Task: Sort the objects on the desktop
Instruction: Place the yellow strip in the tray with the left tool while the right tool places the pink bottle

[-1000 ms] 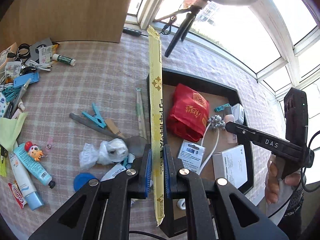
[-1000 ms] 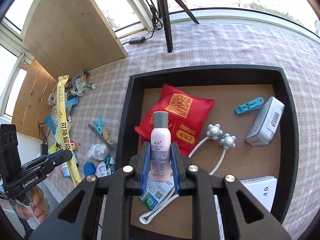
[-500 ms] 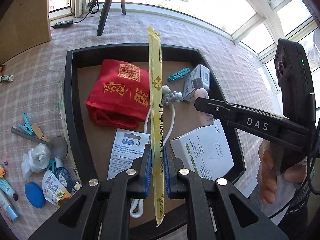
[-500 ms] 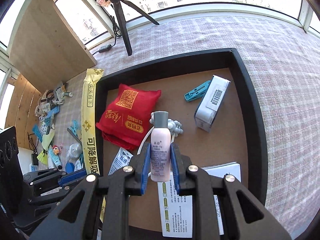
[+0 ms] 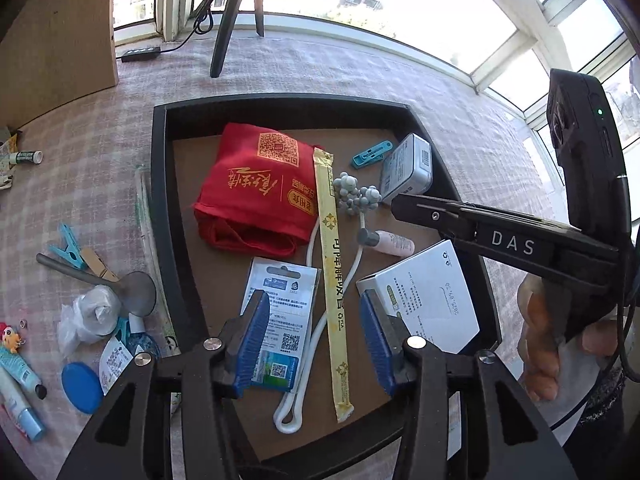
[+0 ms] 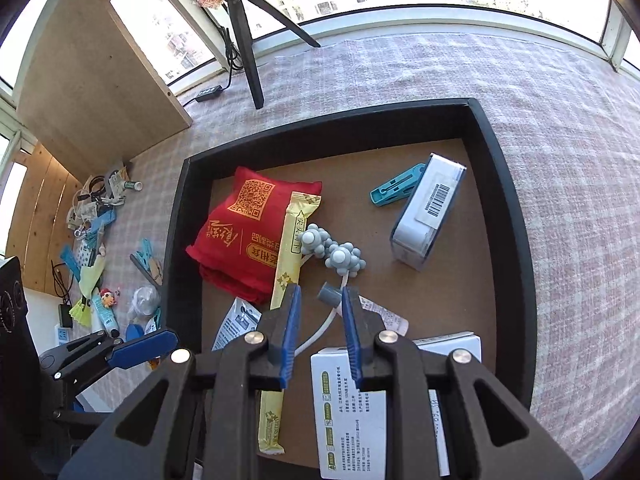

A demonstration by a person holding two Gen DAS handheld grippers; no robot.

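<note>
L gripper (image 5: 312, 340): your jaws have just been opening, nothing clamped; yellow sachet (image 5: 334, 276) lies flat in tray (image 5: 160, 216) betw. them, below.
R gripper (image 6: 318, 332): jaws apart, gripping nothing.
Pink bottle (image 5: 390, 242): lying in tray, cap just ahead of R gripper's fingers.

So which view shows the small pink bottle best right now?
The left wrist view: the pink bottle lies whole on the tray, grey cap toward the massager cord. In the right wrist view only its grey cap shows between the right gripper fingers; the body is hidden.
</note>
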